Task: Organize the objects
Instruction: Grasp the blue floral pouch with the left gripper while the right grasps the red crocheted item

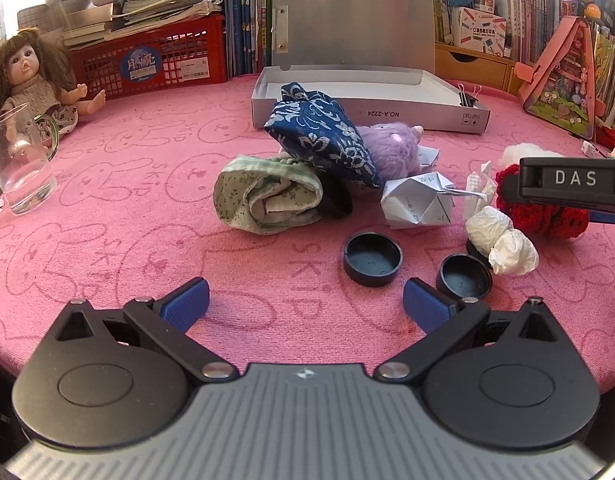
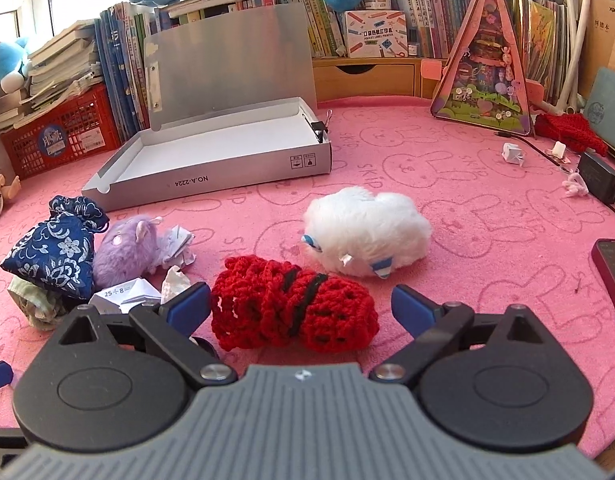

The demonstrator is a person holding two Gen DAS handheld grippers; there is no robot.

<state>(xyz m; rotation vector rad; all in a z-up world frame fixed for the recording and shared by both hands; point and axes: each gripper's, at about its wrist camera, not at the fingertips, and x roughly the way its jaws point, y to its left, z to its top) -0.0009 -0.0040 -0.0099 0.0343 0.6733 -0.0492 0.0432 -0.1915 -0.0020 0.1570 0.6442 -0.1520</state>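
Both tongs angled down toward pink surface (image 1: 107, 208).
Left tongs (image 1: 306, 300): spread wide, nothing held, over bare cloth; right pad beside small black cap (image 1: 463, 277), second black cap (image 1: 372, 258) just ahead.
Right tongs (image 2: 301, 306): spread wide, released; red crochet piece (image 2: 295, 308) lies between pads, left pad at its edge, right pad apart.
White plush (image 2: 365, 230) just beyond crochet.
Pile left: blue floral pouch (image 2: 53, 248), purple plush (image 2: 125, 250), folded paper (image 2: 125, 294).
Open grey box (image 2: 211, 168) behind; bare surface right of white plush.
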